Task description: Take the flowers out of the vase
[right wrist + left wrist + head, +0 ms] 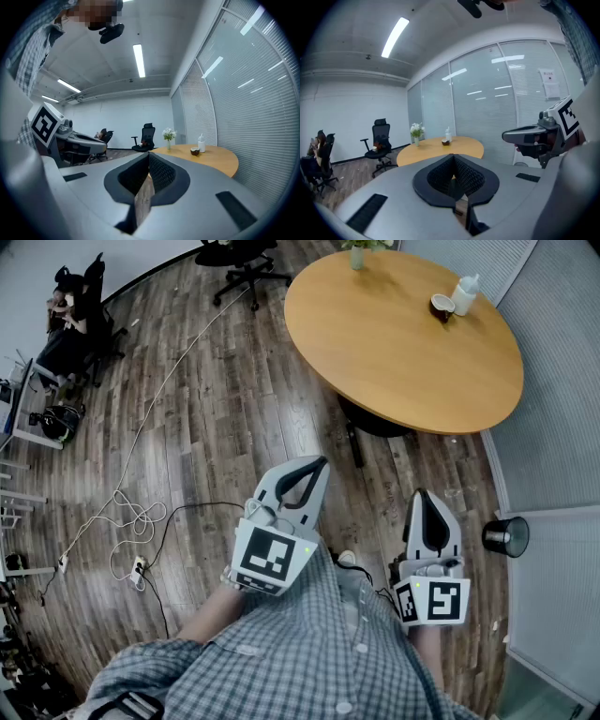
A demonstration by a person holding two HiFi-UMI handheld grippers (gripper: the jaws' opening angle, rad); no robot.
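White flowers stand in a small pale vase (357, 251) at the far edge of a round wooden table (375, 343). They also show far off in the left gripper view as the flowers (416, 131), and in the right gripper view as the flowers (168, 135). Both grippers are held close to the person's body, well short of the table. My left gripper (314, 465) is shut with nothing in it, its jaws (453, 158) meeting. My right gripper (422, 495) is likewise shut and empty, its jaws (149, 158) together.
A white bottle (466, 293) and a dark bowl (442, 306) sit on the table's right side. A black bin (506, 536) stands by the blinds at the right. Office chairs (246, 263), floor cables (131, 521) and a seated person (70, 324) are to the left.
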